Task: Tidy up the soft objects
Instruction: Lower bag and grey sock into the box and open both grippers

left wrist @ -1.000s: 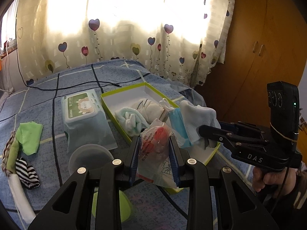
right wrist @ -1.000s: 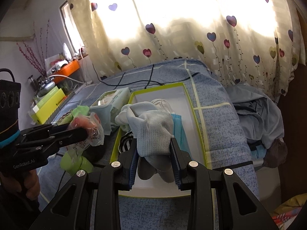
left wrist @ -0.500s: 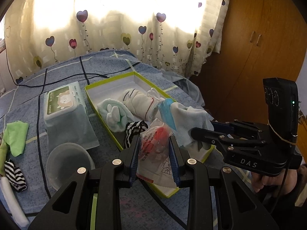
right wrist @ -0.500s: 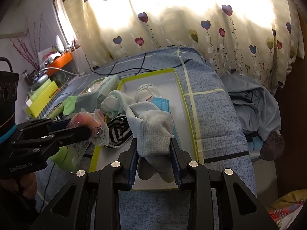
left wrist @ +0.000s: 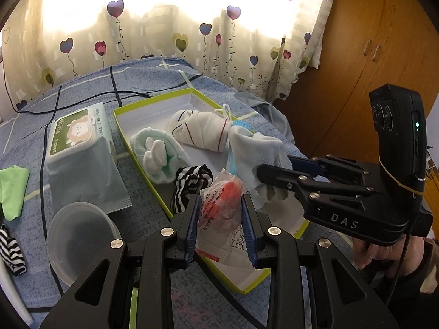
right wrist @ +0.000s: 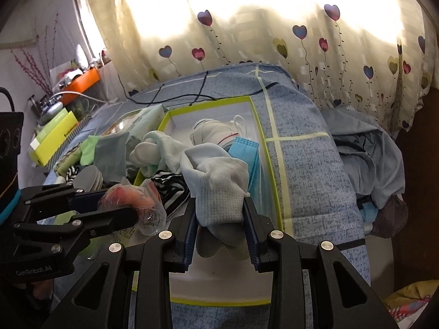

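Note:
My left gripper point(left wrist: 220, 222) is shut on a clear plastic packet with something red inside point(left wrist: 223, 208), held above the near end of the green-rimmed white box point(left wrist: 153, 109). My right gripper point(right wrist: 220, 219) is shut on a pale blue-white sock point(right wrist: 216, 181) over the same box point(right wrist: 270, 148); it also shows in the left wrist view point(left wrist: 270, 174). In the box lie a rolled white sock with red stripes point(left wrist: 201, 131), a mint and white sock bundle point(left wrist: 156, 153), a black-and-white striped sock point(left wrist: 192, 183) and a blue face mask point(right wrist: 245, 148).
A wet-wipes pack point(left wrist: 79, 150) and a clear plastic lid point(left wrist: 79, 235) lie left of the box on the blue bedspread. A green cloth point(left wrist: 12, 189) and a striped sock point(left wrist: 11, 249) lie at the far left. A wooden wardrobe point(left wrist: 370, 54) stands on the right, with curtains behind.
Both grippers have moved forward over the box with their loads still held. The box and socks now sit closer and more central in both views.

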Demonstrator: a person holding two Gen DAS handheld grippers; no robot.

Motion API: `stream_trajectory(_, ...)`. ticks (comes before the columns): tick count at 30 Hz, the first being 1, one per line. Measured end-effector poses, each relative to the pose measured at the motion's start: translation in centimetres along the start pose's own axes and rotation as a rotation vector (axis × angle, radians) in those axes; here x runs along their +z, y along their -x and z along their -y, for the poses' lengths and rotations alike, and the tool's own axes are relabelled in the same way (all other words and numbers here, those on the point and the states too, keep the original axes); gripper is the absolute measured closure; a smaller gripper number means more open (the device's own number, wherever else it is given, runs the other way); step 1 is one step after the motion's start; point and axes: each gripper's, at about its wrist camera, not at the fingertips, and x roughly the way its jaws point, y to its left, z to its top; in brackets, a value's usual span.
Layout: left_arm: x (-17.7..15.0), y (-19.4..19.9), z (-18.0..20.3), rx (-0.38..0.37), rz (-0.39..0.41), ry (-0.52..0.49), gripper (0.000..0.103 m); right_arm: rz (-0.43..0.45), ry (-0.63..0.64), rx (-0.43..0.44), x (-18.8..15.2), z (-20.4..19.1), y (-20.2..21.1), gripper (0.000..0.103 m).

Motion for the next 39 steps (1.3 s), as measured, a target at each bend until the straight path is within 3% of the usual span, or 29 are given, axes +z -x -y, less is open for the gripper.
stream_trajectory(6,0.0,-1.0,0.2,0.008,-0.015,-0.014,0.072,0.003,-0.005,0.011,0.5,0.4,-0.7,0.072)
stream_trajectory(11,0.1,-1.6,0.4,0.012,-0.030,-0.023,0.071,0.023,-0.009,0.014,0.4,0.6,0.2,0.063)
stream_trajectory(14,0.1,-1.9,0.5,0.008,-0.043,-0.031,0.069,0.037,-0.010,0.013,0.2,0.6,0.8,0.063)
stream_trajectory(21,0.2,-0.9,0.7,0.021,0.003,-0.040,0.064,0.067,-0.014,0.001,0.3,0.4,2.1,0.057)
stream_trajectory(31,0.5,1.0,0.5,0.024,0.057,-0.024,0.063,0.098,-0.026,-0.012,0.4,0.0,3.6,0.056)
stream_trajectory(39,0.3,2.6,0.3,0.030,0.094,-0.016,0.063,0.116,-0.023,-0.017,0.3,-0.9,4.5,0.049)
